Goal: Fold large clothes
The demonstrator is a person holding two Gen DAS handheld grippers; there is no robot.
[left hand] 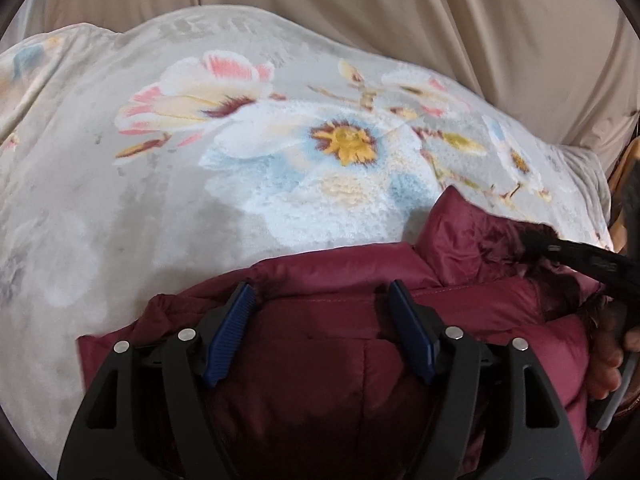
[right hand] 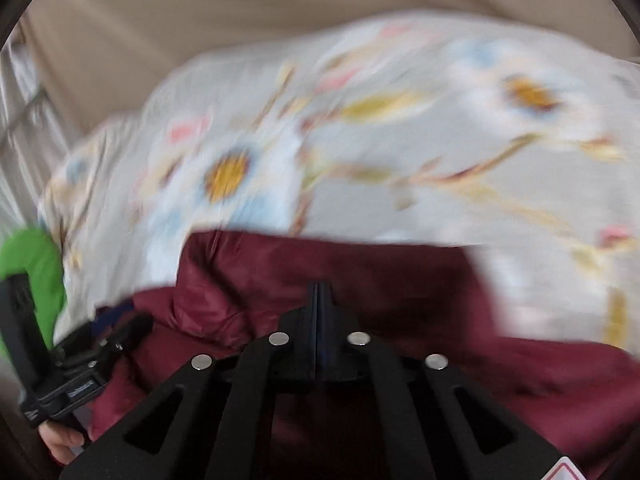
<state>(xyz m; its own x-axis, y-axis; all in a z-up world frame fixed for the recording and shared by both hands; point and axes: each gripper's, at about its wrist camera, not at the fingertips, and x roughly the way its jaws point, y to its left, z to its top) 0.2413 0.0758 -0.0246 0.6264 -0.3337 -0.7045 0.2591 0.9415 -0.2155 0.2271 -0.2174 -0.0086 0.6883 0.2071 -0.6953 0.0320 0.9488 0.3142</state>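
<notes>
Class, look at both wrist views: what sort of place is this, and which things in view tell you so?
Probably a bedroom at home. A plush flowered blanket covers what seems a bed, beige curtain-like fabric hangs behind it, and a maroon padded jacket lies on the blanket for folding.

Jacket [left hand: 360, 344] lies on blanket [left hand: 120, 200] (near edge); curtain [left hand: 500, 40] behind blanket.

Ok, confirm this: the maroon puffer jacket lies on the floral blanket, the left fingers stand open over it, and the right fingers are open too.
Wrong on the right fingers: the right wrist view shows them shut together with nothing between them. The rest holds: the maroon puffer jacket lies on the floral blanket, and the left fingers stand open over it.
</notes>
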